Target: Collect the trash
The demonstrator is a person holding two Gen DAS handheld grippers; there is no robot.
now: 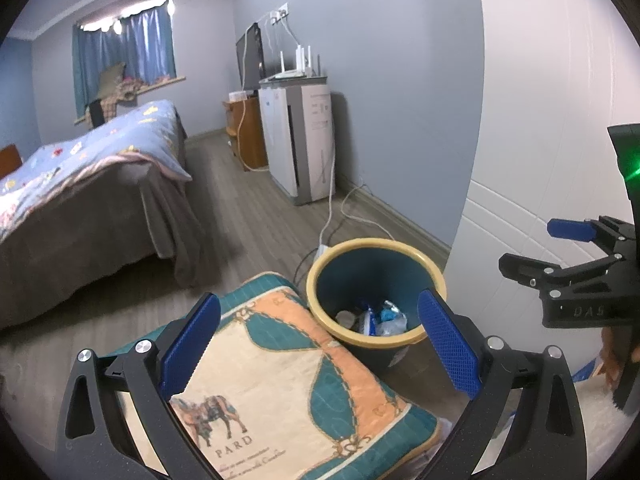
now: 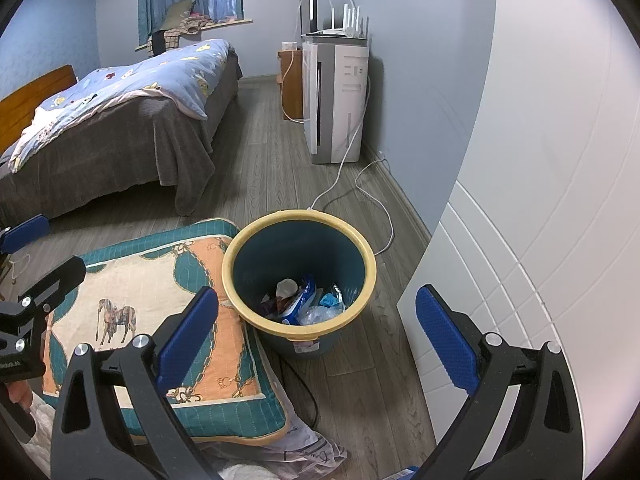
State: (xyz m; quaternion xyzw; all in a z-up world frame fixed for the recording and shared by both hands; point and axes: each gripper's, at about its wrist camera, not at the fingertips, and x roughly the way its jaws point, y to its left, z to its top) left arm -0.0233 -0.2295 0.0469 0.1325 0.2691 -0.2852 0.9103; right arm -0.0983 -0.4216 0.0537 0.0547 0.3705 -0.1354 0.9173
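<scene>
A dark teal trash bin with a yellow rim (image 1: 434,276) (image 2: 366,258) stands on the wooden floor. Inside lies mixed trash (image 1: 376,318) (image 2: 306,300): blue and white wrappers, clear plastic, a crumpled white piece. My left gripper (image 1: 320,348) is open and empty, held above a patterned cushion (image 1: 280,380) just left of the bin. My right gripper (image 2: 316,336) is open and empty, above the bin's near rim. The right gripper also shows at the right edge of the left wrist view (image 1: 532,248). The left gripper shows at the left edge of the right wrist view (image 2: 44,244).
The cushion (image 2: 152,300) touches the bin's left side. A white panelled door (image 2: 520,240) stands close on the right. A bed (image 2: 120,120), an air purifier (image 2: 336,100) and white cables (image 2: 376,200) lie beyond. Crumpled plastic (image 2: 304,452) lies under the cushion's near corner.
</scene>
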